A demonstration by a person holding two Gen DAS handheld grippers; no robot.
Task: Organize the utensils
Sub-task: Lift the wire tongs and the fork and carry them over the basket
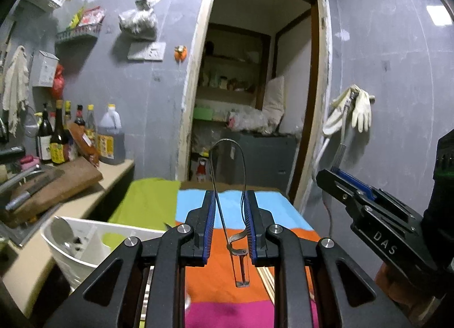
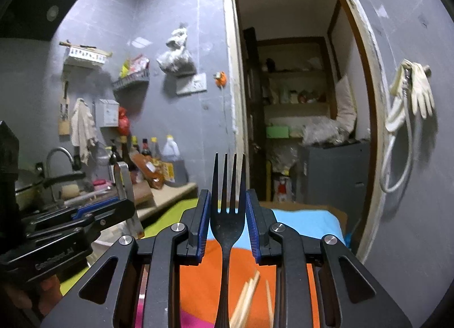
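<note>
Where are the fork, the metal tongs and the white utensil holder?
fork (image 2: 227,223): right wrist view, on the neck below the tines.
metal tongs (image 1: 227,146): left wrist view, on the looped end.
white utensil holder (image 1: 71,257): left wrist view, on its outer wall.

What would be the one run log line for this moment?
left gripper: shut on thin metal loop tool | right gripper: shut on dark metal fork | both raised over striped cloth
</note>
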